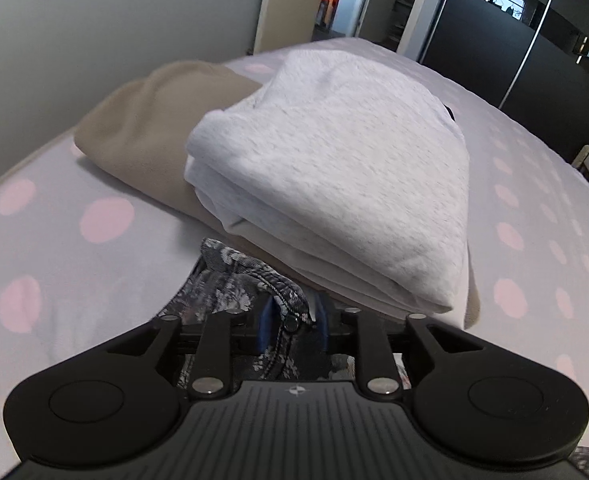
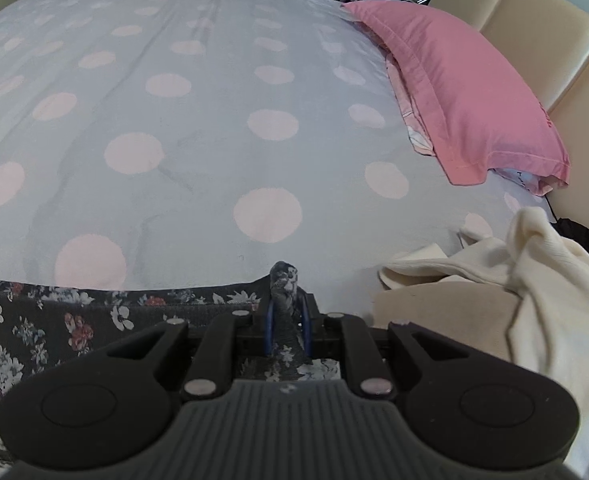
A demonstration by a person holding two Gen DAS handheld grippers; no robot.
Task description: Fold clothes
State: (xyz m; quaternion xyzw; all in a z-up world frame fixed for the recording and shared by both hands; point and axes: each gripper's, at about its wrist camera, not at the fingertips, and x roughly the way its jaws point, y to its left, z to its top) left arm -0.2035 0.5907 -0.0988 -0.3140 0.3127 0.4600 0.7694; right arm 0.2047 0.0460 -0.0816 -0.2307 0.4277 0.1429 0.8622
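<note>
Floral fabric (image 2: pixel 54 320) is lying across the bed (image 2: pixel 174 120), a bunched edge sitting in each nearly closed claw: left claw (image 1: pixel 292 326) perhaps slackening, right claw (image 2: pixel 286 320) pinching. Beyond the left claw a grey folded garment (image 1: pixel 334 168) is resting on a beige one (image 1: pixel 134 128); right of the right claw, a cream garment (image 2: pixel 534 280) is waiting unfolded

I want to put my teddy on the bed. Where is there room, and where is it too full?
The big free patch is the polka-dot bedspread between the floral garment at the near edge and the pink pillow. It is crowded near the cream clothes below the pillow, and where the folded white garment lies on the tan one.
</note>
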